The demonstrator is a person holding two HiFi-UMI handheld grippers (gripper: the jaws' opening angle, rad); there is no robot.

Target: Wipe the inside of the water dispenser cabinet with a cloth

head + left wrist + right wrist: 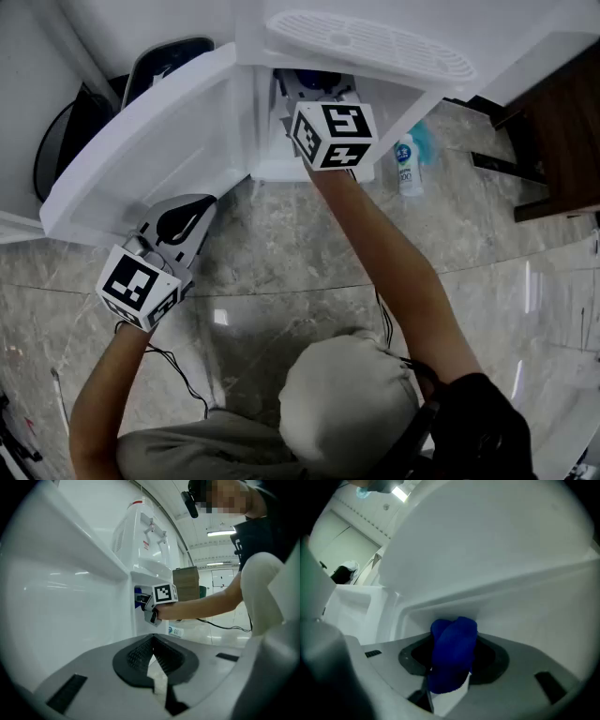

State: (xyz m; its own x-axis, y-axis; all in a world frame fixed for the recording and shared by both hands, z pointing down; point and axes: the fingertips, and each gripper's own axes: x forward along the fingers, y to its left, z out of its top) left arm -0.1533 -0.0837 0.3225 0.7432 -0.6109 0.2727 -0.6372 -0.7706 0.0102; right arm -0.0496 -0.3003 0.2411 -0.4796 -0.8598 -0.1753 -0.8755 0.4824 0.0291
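The white water dispenser (375, 42) stands with its lower cabinet door (141, 150) swung open to the left. My right gripper (314, 89) reaches into the cabinet opening, marker cube (333, 136) outside it. In the right gripper view the right gripper (452, 644) is shut on a bunched blue cloth (452, 653), close to the white inner walls (520, 597). From the left gripper view the cloth (138, 592) shows at the cabinet mouth. My left gripper (202, 208) sits by the door's lower edge, its jaws (152, 651) shut on nothing.
A white bottle with a blue label (406, 167) lies on the marble floor right of the cabinet. Dark wooden furniture (562, 122) stands at the far right. A black round object (66, 141) sits behind the open door. A thin cable (178, 375) trails near my left arm.
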